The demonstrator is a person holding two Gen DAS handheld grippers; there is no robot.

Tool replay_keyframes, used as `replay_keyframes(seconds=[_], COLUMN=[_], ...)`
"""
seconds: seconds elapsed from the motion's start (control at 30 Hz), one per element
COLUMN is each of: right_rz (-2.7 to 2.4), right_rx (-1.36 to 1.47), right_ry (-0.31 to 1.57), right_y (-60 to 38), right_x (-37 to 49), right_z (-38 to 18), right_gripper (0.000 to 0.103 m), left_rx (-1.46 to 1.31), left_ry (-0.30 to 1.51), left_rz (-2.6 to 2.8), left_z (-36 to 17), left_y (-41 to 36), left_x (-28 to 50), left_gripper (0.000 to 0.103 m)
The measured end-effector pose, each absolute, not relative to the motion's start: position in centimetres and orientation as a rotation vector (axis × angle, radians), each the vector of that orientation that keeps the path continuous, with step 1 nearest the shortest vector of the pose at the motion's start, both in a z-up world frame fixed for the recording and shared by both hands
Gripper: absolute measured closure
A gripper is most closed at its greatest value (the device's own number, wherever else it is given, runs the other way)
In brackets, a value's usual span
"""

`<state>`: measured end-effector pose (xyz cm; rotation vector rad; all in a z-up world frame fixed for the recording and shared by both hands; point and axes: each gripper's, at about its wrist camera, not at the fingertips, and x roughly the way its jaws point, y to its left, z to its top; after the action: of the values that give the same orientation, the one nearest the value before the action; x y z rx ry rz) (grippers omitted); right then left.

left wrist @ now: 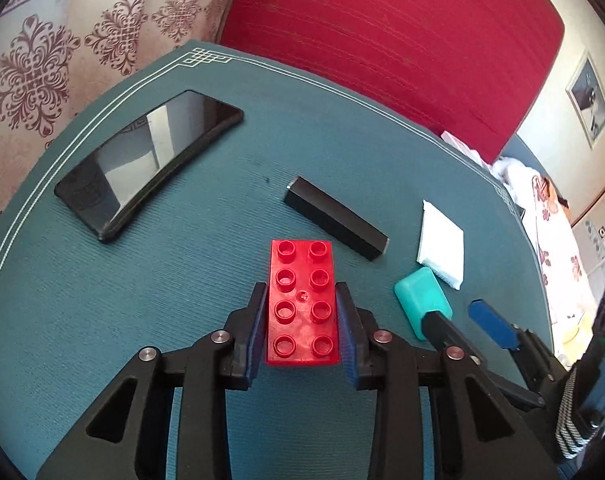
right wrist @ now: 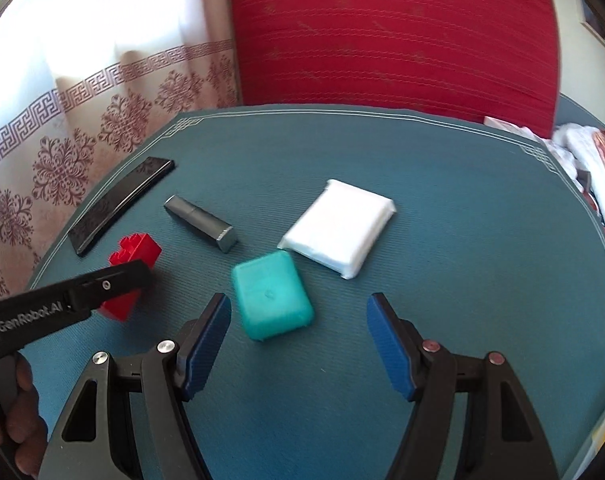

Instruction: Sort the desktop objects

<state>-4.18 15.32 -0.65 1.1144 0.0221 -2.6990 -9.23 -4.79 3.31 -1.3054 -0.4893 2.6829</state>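
Observation:
My left gripper (left wrist: 302, 292) is shut on a red studded brick (left wrist: 302, 304), its blue pads against both long sides, low over the teal desk mat (left wrist: 122, 300). The brick also shows in the right wrist view (right wrist: 136, 256), partly behind the left gripper's finger. My right gripper (right wrist: 298, 308) is open and empty, with a teal case (right wrist: 270, 294) lying just ahead between its fingers. The teal case (left wrist: 422, 300) and the right gripper's fingers (left wrist: 490, 322) show in the left wrist view.
A black phone (left wrist: 146, 164) lies at the mat's far left, also in the right wrist view (right wrist: 118, 204). A dark rectangular tube (left wrist: 334, 218) (right wrist: 200, 222) lies mid-mat. A white tissue pack (left wrist: 440, 244) (right wrist: 338, 228) sits right. A red chair back (left wrist: 382, 40) stands behind.

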Motion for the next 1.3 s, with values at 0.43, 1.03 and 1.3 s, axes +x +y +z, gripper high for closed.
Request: replay_keyframes(seconds=[0.43, 1.03, 1.3], right_rz=[-2.695, -2.813, -2.9], right_rx=[1.168, 1.08, 1.03], right_ry=[0.063, -0.089, -0.13], right_y=[14.4, 19.1, 21.9], right_x=[-5.0, 2.2, 5.8], right_z=[-1.8, 1.7, 3.7], right_gripper=[0.055, 0.056, 0.057], left_rx=[-1.264, -1.146, -1.102], left_ry=[-0.458, -0.463, -0.406], left_rz=[2.689, 2.557, 2.523], left_z=[3.8, 4.9, 5.4], left_y=[-4.7, -2.1, 0.2], left_x=[-9.1, -7.9, -7.0], left_gripper=[0.068, 0.068, 0.068])
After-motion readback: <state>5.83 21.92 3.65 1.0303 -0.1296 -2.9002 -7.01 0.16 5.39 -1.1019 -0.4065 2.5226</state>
